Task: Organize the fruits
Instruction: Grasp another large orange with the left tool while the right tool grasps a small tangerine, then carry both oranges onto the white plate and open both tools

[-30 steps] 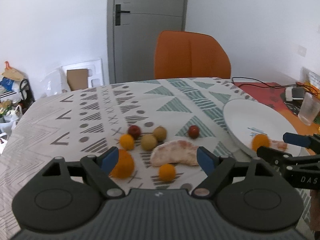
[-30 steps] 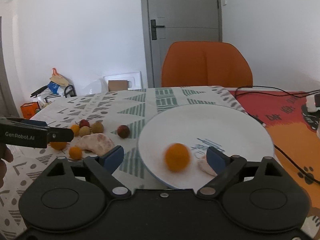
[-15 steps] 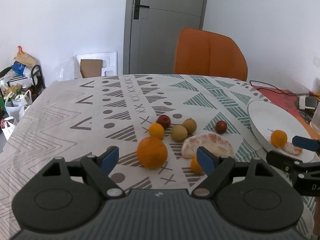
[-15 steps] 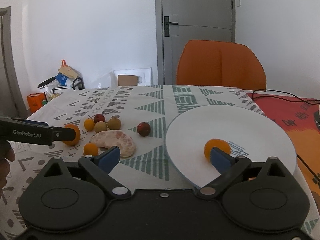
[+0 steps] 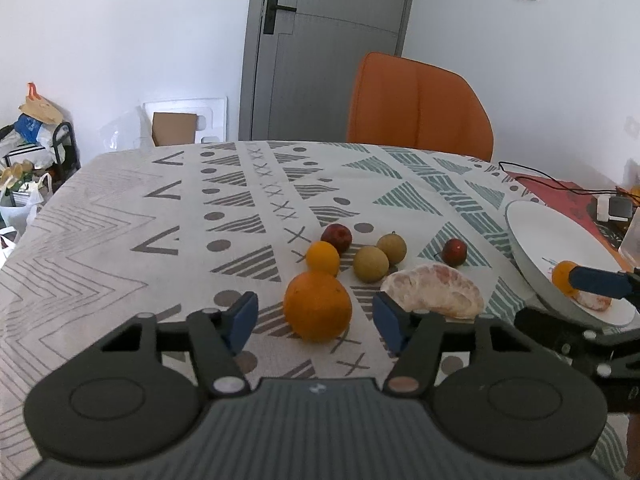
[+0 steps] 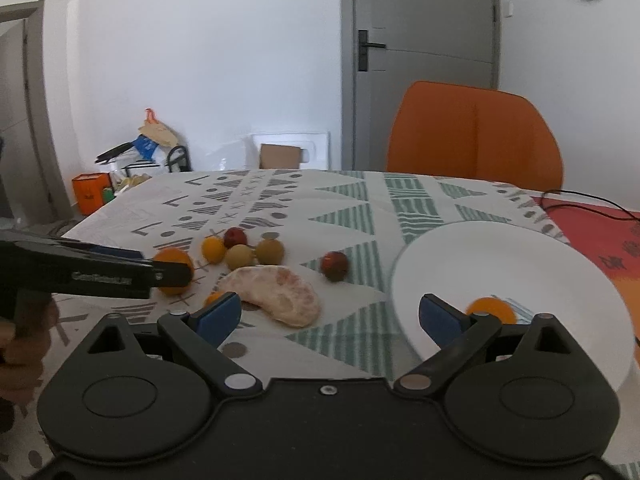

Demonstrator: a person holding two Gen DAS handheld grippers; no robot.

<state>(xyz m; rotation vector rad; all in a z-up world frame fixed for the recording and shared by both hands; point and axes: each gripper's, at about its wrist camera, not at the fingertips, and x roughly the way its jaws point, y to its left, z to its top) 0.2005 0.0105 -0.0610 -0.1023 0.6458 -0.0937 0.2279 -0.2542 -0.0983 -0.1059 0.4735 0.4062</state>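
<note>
Both views are fisheye, each mounted just behind its own gripper and looking forward and slightly down along the fingers across the table (image 5: 120,216) toward the door (image 5: 320,52) and chair (image 5: 420,108) at 12 o'clock. The left camera sits close over the orange (image 5: 318,306), with the plate (image 5: 532,236) at 3 o'clock. The right camera stands further right (plate (image 6: 500,256) at 4 o'clock), the fruit cluster at 10 o'clock. Both share the orange (image 6: 173,258), pomelo piece (image 5: 434,290) (image 6: 276,294), door and chair, and each catches the other's gripper at its edge.
</note>
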